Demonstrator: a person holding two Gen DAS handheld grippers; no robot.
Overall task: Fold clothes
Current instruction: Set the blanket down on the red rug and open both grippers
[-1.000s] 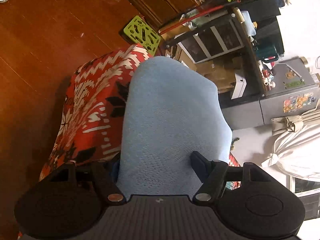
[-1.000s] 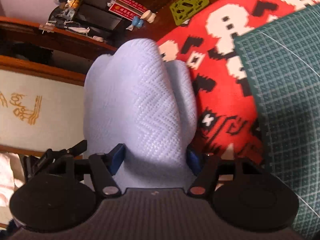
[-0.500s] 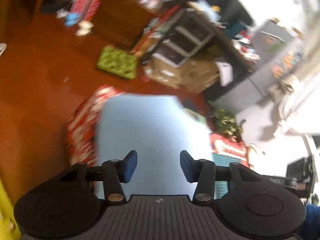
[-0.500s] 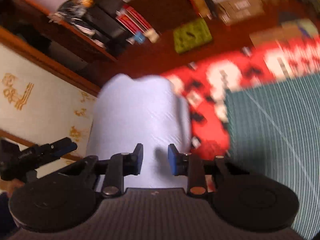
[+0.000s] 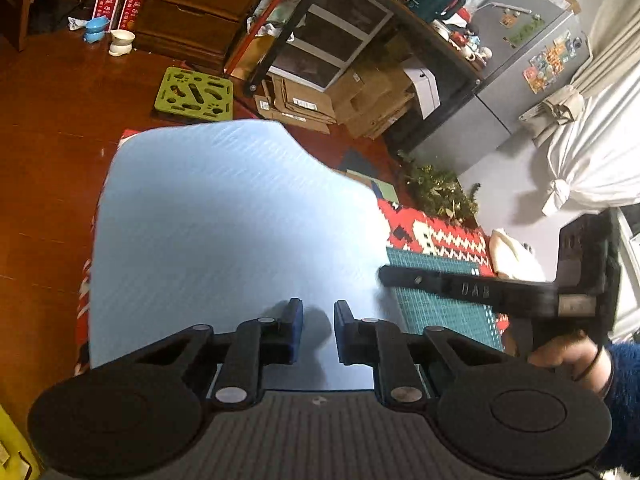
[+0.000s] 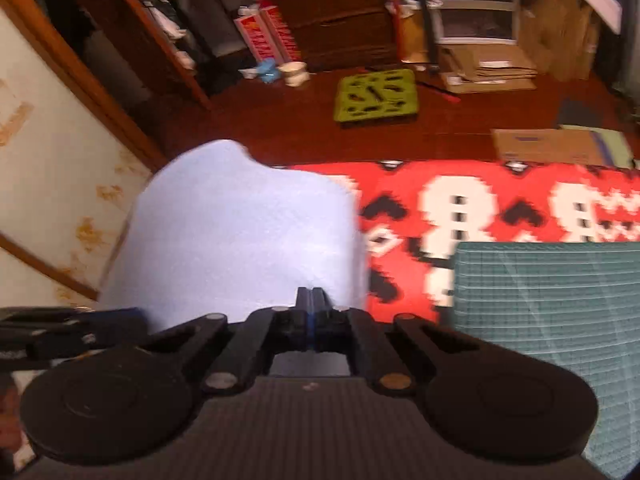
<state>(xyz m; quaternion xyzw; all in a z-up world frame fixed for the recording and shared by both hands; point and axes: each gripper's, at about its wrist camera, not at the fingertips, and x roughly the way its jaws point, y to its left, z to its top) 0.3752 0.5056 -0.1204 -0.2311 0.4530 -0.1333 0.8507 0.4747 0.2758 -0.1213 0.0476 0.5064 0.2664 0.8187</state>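
Note:
A light blue cloth (image 5: 224, 232) lies spread over a red patterned blanket (image 5: 436, 236). My left gripper (image 5: 318, 328) hovers over the cloth's near edge. Its blue-padded fingers stand a narrow gap apart, and cloth shows between them. In the right wrist view the same cloth (image 6: 248, 240) bulges up ahead of my right gripper (image 6: 312, 308), whose fingers are pressed together at the cloth's near edge. The left wrist view shows the right gripper (image 5: 460, 286) from the side, held by a hand (image 5: 560, 356), with its tip at the cloth's right edge.
A green gridded cutting mat (image 6: 560, 300) lies on the blanket (image 6: 480, 208), right of the cloth. On the wooden floor (image 5: 48, 120) beyond are a lime-green mat (image 5: 194, 94), flat cardboard boxes (image 5: 320, 100), a small plant (image 5: 440, 192) and a grey fridge (image 5: 520, 64).
Both grippers pulled back and rose, and the cloth went from a draped hump to a broader spread. The left fingers narrowed from wide open. The right fingers closed fully.

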